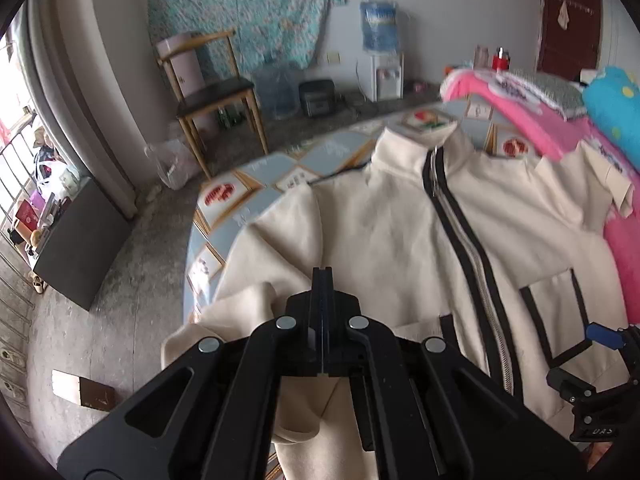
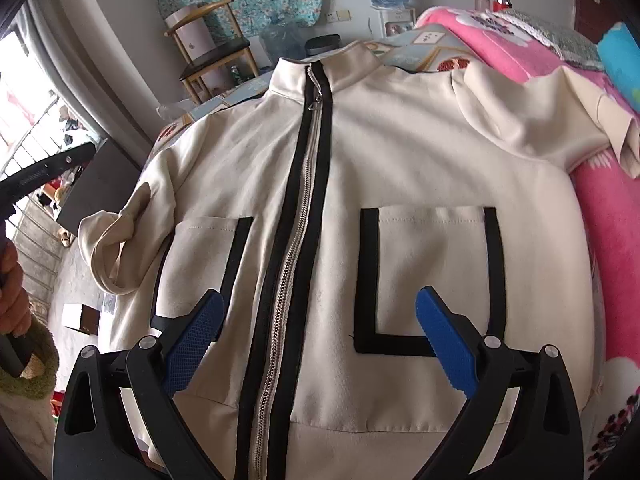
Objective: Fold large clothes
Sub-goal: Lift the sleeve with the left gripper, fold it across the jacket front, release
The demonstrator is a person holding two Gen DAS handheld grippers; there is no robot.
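A cream jacket (image 2: pixel 400 152) with a black-edged zip (image 2: pixel 308 184) lies face up on the bed, collar at the far end. My left gripper (image 1: pixel 322 276) is shut. The jacket's left sleeve (image 1: pixel 256 300) bunches at its tips and hangs under the fingers, its cuff (image 2: pixel 116 248) looping off the bed's edge. My right gripper (image 2: pixel 320 300) hovers open over the lower front, blue pads (image 2: pixel 448 344) either side of the zip, touching nothing. It also shows at the right edge as the right gripper (image 1: pixel 600 336). The other sleeve (image 2: pixel 560 120) lies on pink bedding.
A pink blanket (image 2: pixel 624 240) and a blue pillow (image 1: pixel 616 100) fill the bed's right side. A patterned sheet (image 1: pixel 256 184) covers the bed's left corner. On the floor stand a wooden chair (image 1: pixel 216 96), a water dispenser (image 1: pixel 384 72) and a dark box (image 1: pixel 80 248). A hand (image 2: pixel 16 292) shows at far left.
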